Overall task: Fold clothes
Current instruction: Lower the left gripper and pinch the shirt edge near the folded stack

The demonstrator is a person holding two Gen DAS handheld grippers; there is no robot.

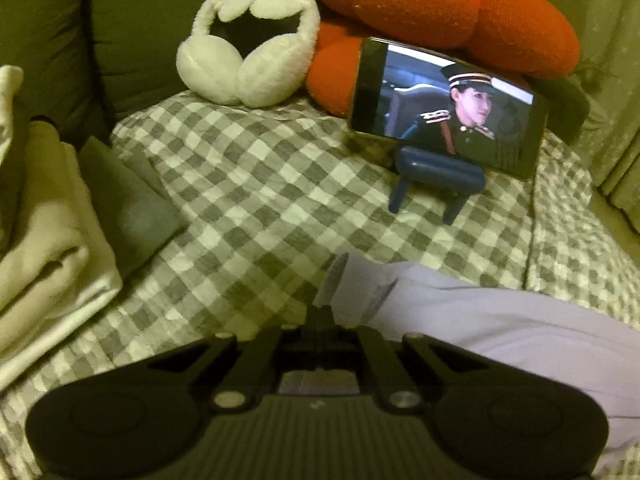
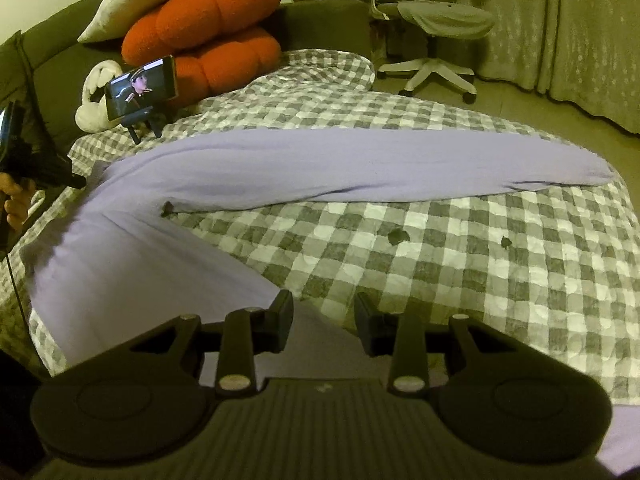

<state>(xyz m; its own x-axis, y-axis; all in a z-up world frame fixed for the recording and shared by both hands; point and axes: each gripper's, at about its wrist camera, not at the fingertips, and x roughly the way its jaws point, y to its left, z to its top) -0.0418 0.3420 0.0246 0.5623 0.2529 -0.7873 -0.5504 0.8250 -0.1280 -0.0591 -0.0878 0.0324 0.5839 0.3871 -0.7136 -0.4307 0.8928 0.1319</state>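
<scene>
A lavender garment (image 2: pixel 280 168), which looks like trousers, lies spread on a bed covered with a grey and white checked quilt (image 2: pixel 460 264). One long leg of it stretches across the bed toward the right in the right wrist view, and the wider part comes down toward the camera on the left.

The left gripper (image 1: pixel 320 312) has its fingers clenched together at the near left edge of the garment (image 1: pixel 460 320). They seem to pinch the cloth there, but the exact contact is hidden behind the fingers, so I cannot tell for sure. In the right wrist view this gripper (image 2: pixel 78 181) shows at the left edge, held by a hand (image 2: pixel 14 204), with its tip at the border of the lavender cloth.

The right gripper (image 2: pixel 324 316) has its fingers released, with a clear gap between them. It hangs over the lower edge of the garment, where the cloth meets the quilt, and nothing is grasped.

Farther on the bed a phone (image 1: pixel 448 108) stands on a blue stand (image 1: pixel 436 184) with a video on its screen. Beside it are white earmuffs (image 1: pixel 248 40) and an orange cushion (image 1: pixel 448 12). Folded pale cloth (image 1: pixel 44 232) lies at the left. An office chair (image 2: pixel 436 36) stands on the floor beyond the bed
</scene>
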